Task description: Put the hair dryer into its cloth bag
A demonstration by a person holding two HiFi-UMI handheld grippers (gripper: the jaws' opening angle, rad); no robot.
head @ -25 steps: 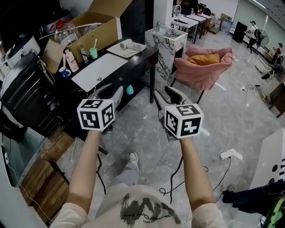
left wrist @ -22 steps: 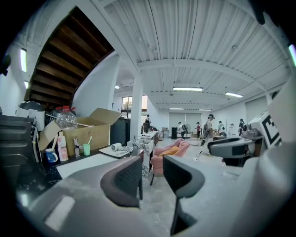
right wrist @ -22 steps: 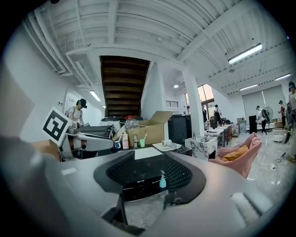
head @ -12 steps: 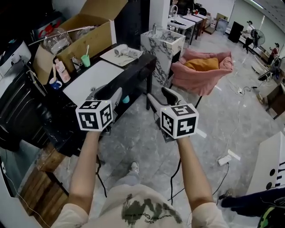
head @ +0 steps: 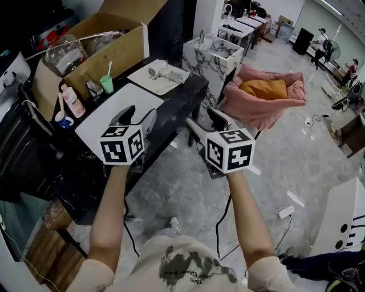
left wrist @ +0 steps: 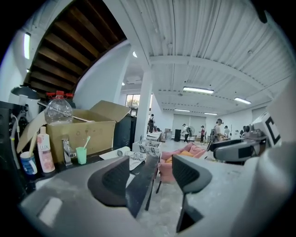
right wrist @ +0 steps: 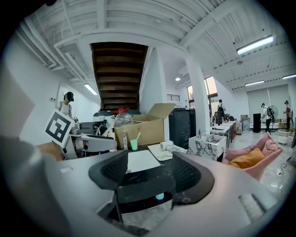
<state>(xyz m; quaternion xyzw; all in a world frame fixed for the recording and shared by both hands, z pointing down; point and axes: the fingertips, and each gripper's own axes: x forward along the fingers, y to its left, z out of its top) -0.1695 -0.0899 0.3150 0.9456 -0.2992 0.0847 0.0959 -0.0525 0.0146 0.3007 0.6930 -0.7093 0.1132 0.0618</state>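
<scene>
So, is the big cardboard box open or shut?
Open: the cardboard box has its flaps raised, and a clear bottle shows at its top.

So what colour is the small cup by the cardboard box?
The cup is mint green, clearest in the left gripper view.

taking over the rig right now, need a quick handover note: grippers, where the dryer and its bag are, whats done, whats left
Left gripper: empty, jaws opening, held above the white sheet on the black table.
Right gripper: empty, jaws opening, held off the table's edge, above the floor.
Hair dryer: lies at the table's far end on a flat pale cloth, probably its bag. Neither gripper touches either one.
Done: nothing yet; the dryer is not in the bag.
Left: reach the far end, open the bag, pick up the dryer and put it inside.
</scene>
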